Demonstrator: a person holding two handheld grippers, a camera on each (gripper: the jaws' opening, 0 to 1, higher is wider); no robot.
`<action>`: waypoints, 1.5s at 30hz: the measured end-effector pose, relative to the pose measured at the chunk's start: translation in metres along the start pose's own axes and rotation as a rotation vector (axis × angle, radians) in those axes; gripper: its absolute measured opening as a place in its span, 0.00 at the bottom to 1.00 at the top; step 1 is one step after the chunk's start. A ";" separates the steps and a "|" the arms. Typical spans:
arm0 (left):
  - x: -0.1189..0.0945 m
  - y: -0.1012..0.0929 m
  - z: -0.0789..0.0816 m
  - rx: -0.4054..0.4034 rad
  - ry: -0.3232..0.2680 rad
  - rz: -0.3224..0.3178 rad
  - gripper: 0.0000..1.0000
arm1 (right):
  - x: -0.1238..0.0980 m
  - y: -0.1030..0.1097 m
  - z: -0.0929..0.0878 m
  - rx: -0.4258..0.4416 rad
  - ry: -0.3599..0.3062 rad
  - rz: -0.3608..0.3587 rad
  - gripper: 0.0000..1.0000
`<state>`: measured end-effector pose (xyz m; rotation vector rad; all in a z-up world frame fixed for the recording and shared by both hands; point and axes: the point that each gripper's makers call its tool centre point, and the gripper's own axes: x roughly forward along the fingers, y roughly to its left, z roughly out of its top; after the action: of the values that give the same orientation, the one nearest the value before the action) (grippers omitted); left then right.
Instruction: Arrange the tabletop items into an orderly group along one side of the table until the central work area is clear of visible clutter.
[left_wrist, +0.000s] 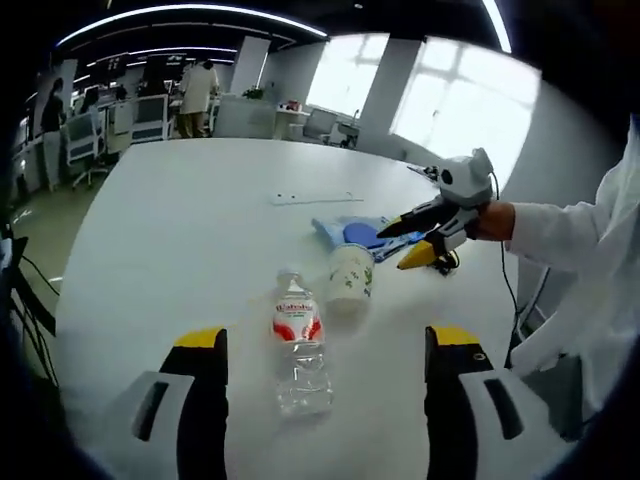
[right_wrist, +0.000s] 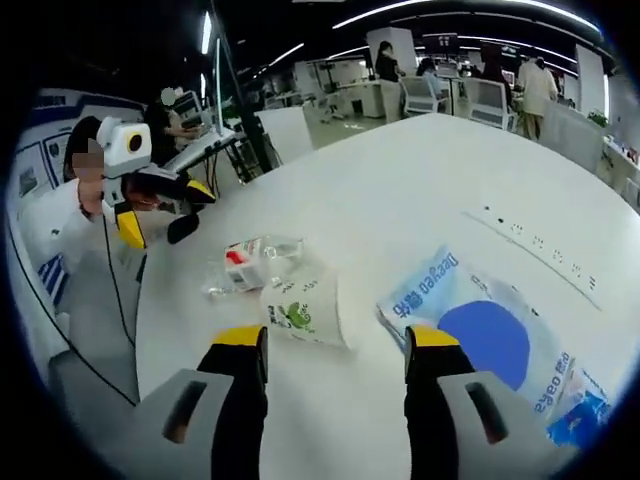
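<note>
On my white table (left_wrist: 180, 230): paper cup (left_wrist: 351, 272) as landmark; water bottle (left_wrist: 299, 345) lying just beside it; blue packet (left_wrist: 350, 232) just behind. Left claw (left_wrist: 325, 345) released, right claw (right_wrist: 335, 340) released, both holding nothing.

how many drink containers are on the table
2: a clear plastic water bottle with a red label, lying on the white table straight ahead of the left gripper's jaws, and a white paper cup with green print beside it, near the blue-and-white plastic packet. None looks hidden.
</note>
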<state>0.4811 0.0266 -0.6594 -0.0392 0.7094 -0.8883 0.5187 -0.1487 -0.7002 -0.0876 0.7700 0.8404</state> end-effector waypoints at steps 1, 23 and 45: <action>0.000 0.001 -0.001 -0.004 -0.002 0.001 0.83 | 0.003 0.000 0.001 -0.004 0.000 0.006 0.53; 0.010 0.012 -0.005 -0.038 -0.030 0.001 0.80 | 0.022 0.022 0.003 -0.059 0.041 0.231 0.13; 0.006 0.003 -0.004 -0.037 -0.050 -0.015 0.79 | -0.002 0.062 0.010 -0.135 0.069 0.369 0.00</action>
<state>0.4834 0.0251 -0.6671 -0.0999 0.6798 -0.8857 0.4800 -0.1040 -0.6778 -0.0967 0.8055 1.2453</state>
